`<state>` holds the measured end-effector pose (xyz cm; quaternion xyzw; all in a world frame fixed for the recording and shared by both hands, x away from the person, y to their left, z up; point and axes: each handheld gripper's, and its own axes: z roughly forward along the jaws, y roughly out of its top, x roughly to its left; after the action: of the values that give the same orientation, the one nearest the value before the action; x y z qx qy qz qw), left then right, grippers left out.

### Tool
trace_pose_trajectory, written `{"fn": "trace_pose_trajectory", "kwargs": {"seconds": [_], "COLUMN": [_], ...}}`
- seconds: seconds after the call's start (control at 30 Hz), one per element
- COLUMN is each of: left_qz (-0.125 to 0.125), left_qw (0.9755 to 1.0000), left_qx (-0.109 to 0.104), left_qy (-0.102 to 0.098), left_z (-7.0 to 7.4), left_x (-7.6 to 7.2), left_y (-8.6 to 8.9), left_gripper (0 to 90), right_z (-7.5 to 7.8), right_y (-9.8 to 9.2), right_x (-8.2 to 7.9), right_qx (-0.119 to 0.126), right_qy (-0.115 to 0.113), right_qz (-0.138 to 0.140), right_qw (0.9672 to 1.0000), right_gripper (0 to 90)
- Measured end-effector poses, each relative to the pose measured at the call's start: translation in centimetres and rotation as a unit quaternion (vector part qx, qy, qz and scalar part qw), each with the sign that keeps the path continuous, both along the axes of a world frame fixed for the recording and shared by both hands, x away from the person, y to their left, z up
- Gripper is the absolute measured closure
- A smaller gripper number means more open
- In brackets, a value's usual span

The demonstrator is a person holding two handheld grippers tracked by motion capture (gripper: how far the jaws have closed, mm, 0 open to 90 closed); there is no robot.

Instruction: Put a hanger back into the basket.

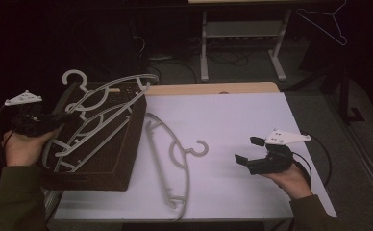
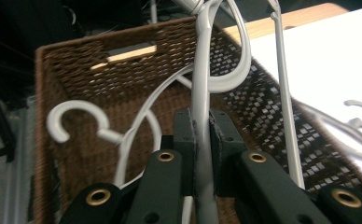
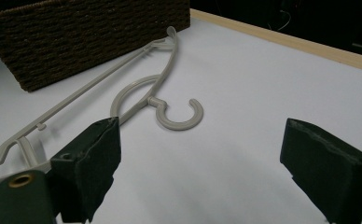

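A brown wicker basket (image 1: 119,144) stands on the left of the white table (image 1: 237,115) with several grey plastic hangers piled in it. My left gripper (image 1: 65,116) is at the basket's left rim, shut on the bar of one grey hanger (image 2: 202,84) that stretches over the basket (image 2: 76,60). Another hanger's hook (image 2: 69,122) lies inside, below the held one. A separate grey hanger (image 1: 172,159) lies flat on the table just right of the basket. My right gripper (image 1: 248,150) hovers open to its right, with nothing between the jaws (image 3: 198,158); that hanger's hook (image 3: 179,114) lies ahead of them.
A wooden strip (image 1: 213,89) runs along the table's far edge. Behind it are a white desk frame (image 1: 204,48) and cables on the floor. A thin white hanger (image 1: 326,21) hangs at the top right. The table's right edge (image 1: 309,144) is close to my right hand.
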<state>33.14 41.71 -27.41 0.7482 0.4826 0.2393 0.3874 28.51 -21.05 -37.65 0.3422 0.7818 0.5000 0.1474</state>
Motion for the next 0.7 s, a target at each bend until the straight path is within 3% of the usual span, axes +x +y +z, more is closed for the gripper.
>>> {"fn": "trace_pose_trajectory", "kwargs": {"seconds": [0.5, 0.7], "left_qz": [0.043, 0.042], "left_qw": [0.9986, 0.9977], "left_qx": [0.027, 0.042], "left_qy": [0.014, 0.032], "left_z": [-1.8, -2.8], "left_x": [0.3, 0.9], "left_y": [4.3, 4.4], "left_gripper": [82.9, 82.8], "right_z": [-0.2, -0.2], "right_y": [0.0, 0.1], "right_x": [0.1, 0.1], "right_qx": [-0.001, -0.003], "right_qy": [0.005, 0.005], "right_qz": [-0.003, -0.003], "right_qw": [1.0, 1.0], "right_gripper": [11.5, 11.5]}}
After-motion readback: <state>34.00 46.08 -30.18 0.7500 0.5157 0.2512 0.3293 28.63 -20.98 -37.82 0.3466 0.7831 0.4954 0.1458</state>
